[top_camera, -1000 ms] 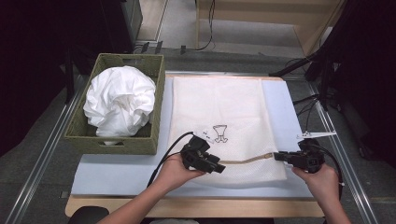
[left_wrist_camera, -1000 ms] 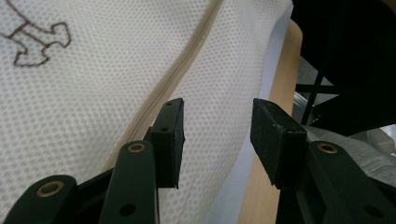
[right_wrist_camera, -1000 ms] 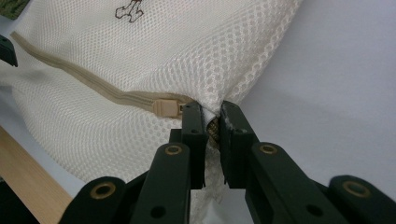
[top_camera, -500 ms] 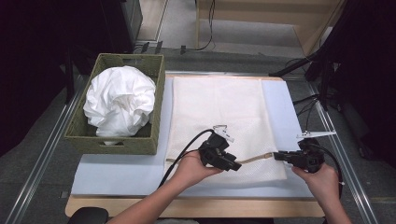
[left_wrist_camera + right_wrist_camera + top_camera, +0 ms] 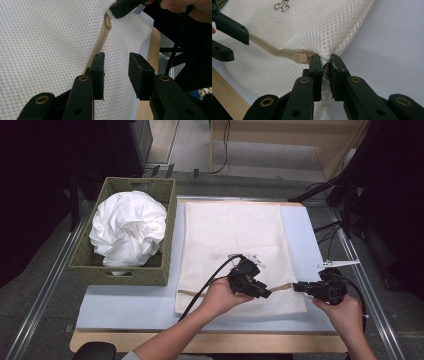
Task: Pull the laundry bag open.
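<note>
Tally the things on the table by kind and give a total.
mesh laundry bag: 1
woven basket: 1
white crumpled cloth in the basket: 1
blue mat: 1
hand-held grippers, left gripper and right gripper: 2
Total: 6

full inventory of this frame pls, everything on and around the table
mesh laundry bag: 1, white, flat on the mat, mid-table
zipper: 1, beige, along the bag's near edge; its pull sits just short of the right jaws
small dark print: 1, on the bag's mesh
wicker basket: 1, olive green, left of the bag
crumpled cloth: 1, white, in the basket
mat: 1, pale blue, under bag and basket
table: 1, light wood edge at the near side
left gripper: 1, black, over the zipper; jaws apart, have just been closing, no grip yet
right gripper: 1, black, jaws pinching the bag's corner at the zipper end
hands: 2, one on each gripper
</note>
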The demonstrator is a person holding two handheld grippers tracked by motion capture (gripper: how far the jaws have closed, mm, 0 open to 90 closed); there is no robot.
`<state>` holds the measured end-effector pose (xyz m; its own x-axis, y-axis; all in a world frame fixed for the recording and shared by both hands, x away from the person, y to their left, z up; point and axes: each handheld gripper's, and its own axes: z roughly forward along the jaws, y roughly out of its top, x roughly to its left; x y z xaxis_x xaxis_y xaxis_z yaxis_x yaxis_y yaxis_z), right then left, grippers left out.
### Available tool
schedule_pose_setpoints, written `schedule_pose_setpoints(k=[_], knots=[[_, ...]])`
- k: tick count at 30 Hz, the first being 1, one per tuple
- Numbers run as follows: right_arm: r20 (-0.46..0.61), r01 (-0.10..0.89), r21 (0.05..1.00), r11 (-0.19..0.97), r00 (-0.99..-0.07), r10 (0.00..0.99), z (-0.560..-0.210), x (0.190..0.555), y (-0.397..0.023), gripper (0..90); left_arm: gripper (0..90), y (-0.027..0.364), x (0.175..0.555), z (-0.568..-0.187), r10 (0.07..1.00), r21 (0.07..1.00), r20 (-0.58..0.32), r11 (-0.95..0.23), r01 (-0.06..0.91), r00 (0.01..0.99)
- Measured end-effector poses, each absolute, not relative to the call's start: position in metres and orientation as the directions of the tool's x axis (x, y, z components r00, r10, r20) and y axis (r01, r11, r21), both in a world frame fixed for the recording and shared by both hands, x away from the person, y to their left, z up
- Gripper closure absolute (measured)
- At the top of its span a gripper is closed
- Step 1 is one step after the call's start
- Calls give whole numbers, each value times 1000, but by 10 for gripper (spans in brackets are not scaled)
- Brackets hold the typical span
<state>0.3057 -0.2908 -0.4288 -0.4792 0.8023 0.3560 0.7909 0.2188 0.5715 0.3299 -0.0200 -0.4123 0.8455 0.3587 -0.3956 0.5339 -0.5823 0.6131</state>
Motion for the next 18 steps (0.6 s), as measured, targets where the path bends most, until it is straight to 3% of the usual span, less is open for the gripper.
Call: schedule_pose_setpoints(k=[18], knots=[[354,781,584,222,-491,796,-427,305,-290,820,722,-58,338,-427,385,596,-365,-603,530,848]])
